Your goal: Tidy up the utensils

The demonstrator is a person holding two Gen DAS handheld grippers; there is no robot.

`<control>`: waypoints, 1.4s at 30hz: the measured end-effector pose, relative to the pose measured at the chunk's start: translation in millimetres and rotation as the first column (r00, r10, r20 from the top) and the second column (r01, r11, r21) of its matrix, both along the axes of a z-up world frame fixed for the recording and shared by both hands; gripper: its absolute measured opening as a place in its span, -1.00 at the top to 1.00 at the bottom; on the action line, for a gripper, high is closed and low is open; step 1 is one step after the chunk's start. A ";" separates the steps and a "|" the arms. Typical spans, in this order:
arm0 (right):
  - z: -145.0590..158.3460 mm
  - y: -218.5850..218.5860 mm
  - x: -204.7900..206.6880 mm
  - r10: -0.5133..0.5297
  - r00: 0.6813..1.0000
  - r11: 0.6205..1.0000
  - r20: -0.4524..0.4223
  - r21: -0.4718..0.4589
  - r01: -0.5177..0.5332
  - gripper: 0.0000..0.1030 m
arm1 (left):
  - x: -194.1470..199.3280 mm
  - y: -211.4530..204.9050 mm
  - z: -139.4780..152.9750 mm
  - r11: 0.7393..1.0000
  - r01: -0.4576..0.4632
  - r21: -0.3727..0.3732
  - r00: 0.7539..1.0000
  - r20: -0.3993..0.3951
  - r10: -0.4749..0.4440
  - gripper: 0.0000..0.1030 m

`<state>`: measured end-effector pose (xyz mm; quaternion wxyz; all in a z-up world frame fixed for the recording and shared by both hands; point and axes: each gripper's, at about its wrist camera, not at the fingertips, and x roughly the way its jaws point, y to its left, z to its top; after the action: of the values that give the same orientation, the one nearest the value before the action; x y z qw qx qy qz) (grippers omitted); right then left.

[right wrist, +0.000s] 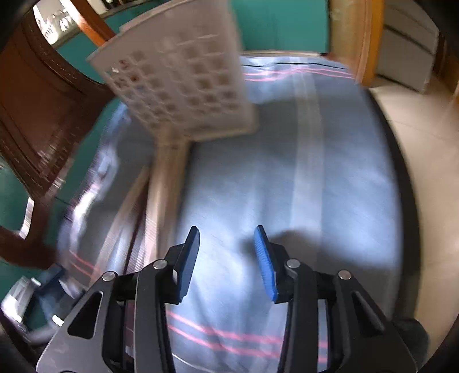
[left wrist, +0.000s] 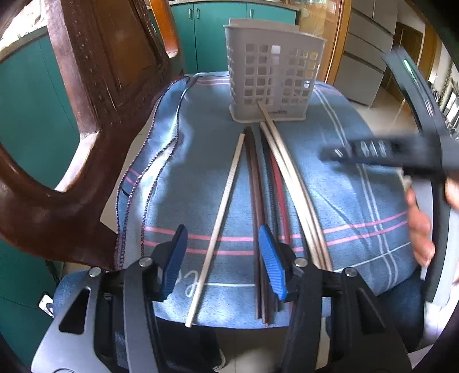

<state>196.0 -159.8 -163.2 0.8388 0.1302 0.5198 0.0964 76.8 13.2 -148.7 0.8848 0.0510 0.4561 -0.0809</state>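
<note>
Grey plastic, perforated: the utensil basket stands upright at the far end of the blue plaid cloth in the left wrist view, with something pale and upright showing through its holes, too unclear to name. Chopsticks lie loose on the cloth in front of it: one pale chopstick apart to the left, a dark pair, a reddish one, and a pale pair whose far tips touch the basket base. The left gripper hangs low over the near ends, jaws partly open with the single pale stick lying between them; the pads press on nothing. At the right edge the right gripper shows blurred, carried by a hand. Judgement: the task is at its start, with nearly every stick left to collect. In the right wrist view, heavily blurred, the right gripper is partly open and empty over bare cloth; the basket sits up and left, the sticks to the left. A carved dark wooden chair stands alongside, teal cabinets behind, pale floor tiles to the right.
</note>
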 end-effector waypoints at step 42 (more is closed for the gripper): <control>-24.1 -4.9 48.0 -0.008 0.999 0.944 -0.042 -0.329 -0.006 0.51 | 148.5 -45.5 -43.6 0.993 -0.004 0.122 0.996 -0.087 0.015 0.02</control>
<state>244.0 -164.6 -187.2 0.8375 -0.0093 0.5463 0.0051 225.3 -32.3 -192.4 0.8595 0.0989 0.4989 -0.0508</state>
